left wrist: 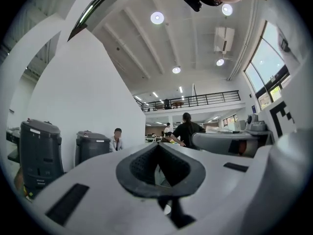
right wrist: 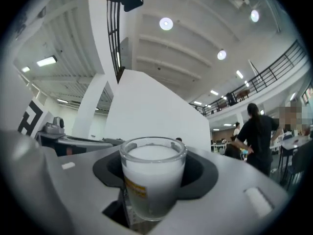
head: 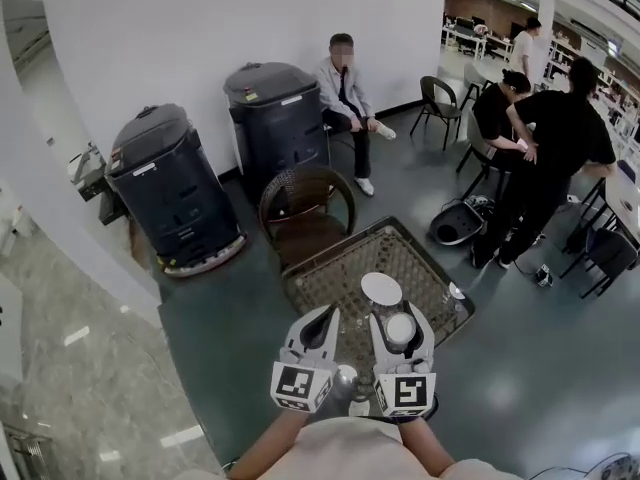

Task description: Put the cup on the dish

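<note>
Right gripper view looks straight at the clear glass cup [right wrist: 153, 180] with a frosted white body and a small yellow label. It stands upright between the two dark pads, which press on its sides. So the right gripper [head: 403, 326] is about half open and closed on the cup, holding it over the square woven-top table [head: 330, 280]. In the head view the cup is near the round white dish [head: 381, 289], on the person's side of it and a little to the right, not yet over it. The dish is bare. I judge this step to be the carry to the dish. Next the cup should go a little forward and left and come down upright onto the middle of the dish, and only then should the jaws open. The left gripper [head: 320, 324] hangs just beside, its jaws together with nothing between them.
</note>
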Action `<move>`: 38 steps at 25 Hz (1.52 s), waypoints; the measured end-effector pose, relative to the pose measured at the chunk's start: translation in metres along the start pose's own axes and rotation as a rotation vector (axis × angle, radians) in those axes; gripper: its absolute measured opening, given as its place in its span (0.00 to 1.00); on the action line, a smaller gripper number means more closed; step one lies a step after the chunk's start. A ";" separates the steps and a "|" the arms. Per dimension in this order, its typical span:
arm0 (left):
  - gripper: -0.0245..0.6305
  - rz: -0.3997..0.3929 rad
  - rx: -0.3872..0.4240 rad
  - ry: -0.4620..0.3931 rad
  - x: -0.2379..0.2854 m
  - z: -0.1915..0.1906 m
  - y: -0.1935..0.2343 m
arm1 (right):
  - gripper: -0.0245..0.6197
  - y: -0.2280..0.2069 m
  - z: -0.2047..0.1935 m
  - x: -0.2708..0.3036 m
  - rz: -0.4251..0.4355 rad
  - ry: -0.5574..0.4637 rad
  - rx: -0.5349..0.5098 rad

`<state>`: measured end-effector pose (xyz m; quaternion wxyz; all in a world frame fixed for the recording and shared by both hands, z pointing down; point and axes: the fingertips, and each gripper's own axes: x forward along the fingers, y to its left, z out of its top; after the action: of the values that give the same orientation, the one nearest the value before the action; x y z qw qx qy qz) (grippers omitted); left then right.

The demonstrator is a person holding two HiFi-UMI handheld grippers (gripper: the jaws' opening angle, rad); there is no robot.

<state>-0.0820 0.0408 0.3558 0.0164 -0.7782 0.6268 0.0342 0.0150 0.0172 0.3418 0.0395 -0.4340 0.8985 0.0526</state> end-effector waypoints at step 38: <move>0.04 -0.053 0.020 0.236 0.233 -0.159 0.063 | 0.42 -0.141 -0.206 0.180 -0.146 0.241 0.033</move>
<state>-0.0889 -0.2103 0.4986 -0.0486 -0.7931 0.6037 -0.0644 0.0084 -0.2361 0.5160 -0.0580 -0.5007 0.8635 -0.0175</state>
